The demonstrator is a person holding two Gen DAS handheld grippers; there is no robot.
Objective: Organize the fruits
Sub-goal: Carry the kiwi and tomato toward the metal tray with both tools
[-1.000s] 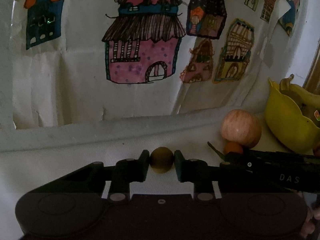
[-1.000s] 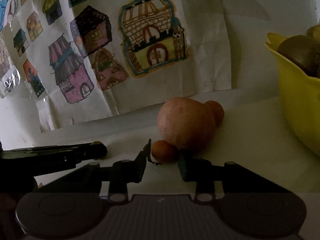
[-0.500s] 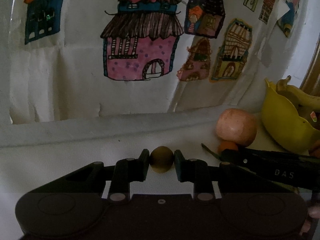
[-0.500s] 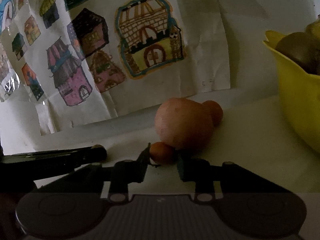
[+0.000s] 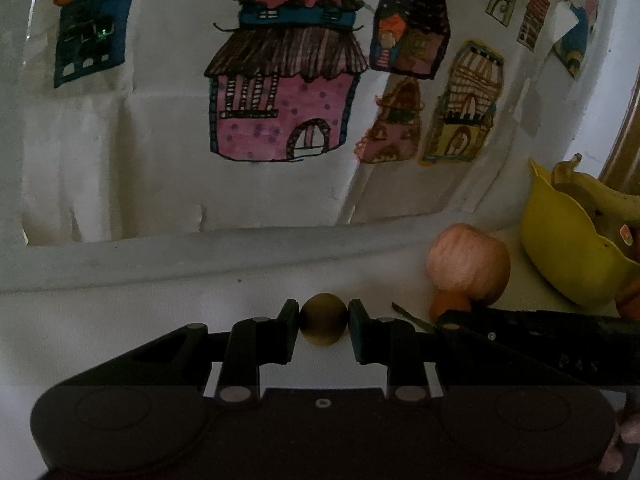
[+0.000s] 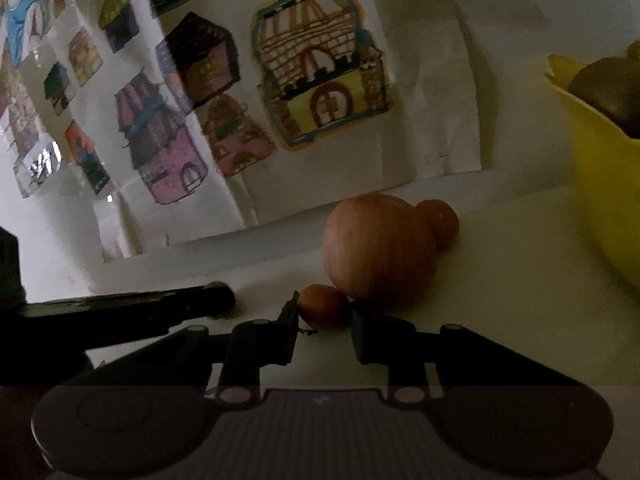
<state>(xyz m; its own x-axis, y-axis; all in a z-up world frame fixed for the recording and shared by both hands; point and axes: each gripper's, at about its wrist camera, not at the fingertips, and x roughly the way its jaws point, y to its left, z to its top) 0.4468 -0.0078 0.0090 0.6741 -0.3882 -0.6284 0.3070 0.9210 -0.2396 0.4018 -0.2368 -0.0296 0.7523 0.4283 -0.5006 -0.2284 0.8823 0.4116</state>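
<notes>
My left gripper [image 5: 323, 320] is shut on a small round olive-brown fruit [image 5: 323, 319] just above the white table. My right gripper [image 6: 324, 316] is shut on a small orange fruit [image 6: 323, 306], which shows in the left wrist view [image 5: 448, 304] too. Right behind it sits a large pinkish apple [image 6: 378, 250], also in the left wrist view [image 5: 468, 264]. Another small orange fruit [image 6: 440, 222] lies behind the apple. A yellow bowl [image 5: 568, 256] at the right holds a banana [image 5: 600, 196] and other fruit; it shows in the right wrist view [image 6: 608, 184].
A wall covered with paper drawings of houses [image 5: 288, 80] stands close behind the table. The left gripper's finger [image 6: 132, 308] reaches across the left of the right wrist view. A dark brown fruit [image 6: 604, 88] sits in the bowl.
The left gripper has drifted a little, the apple and bowl sliding lower-left in its view. The right gripper has edged slightly closer to the apple. Both grips are unchanged.
</notes>
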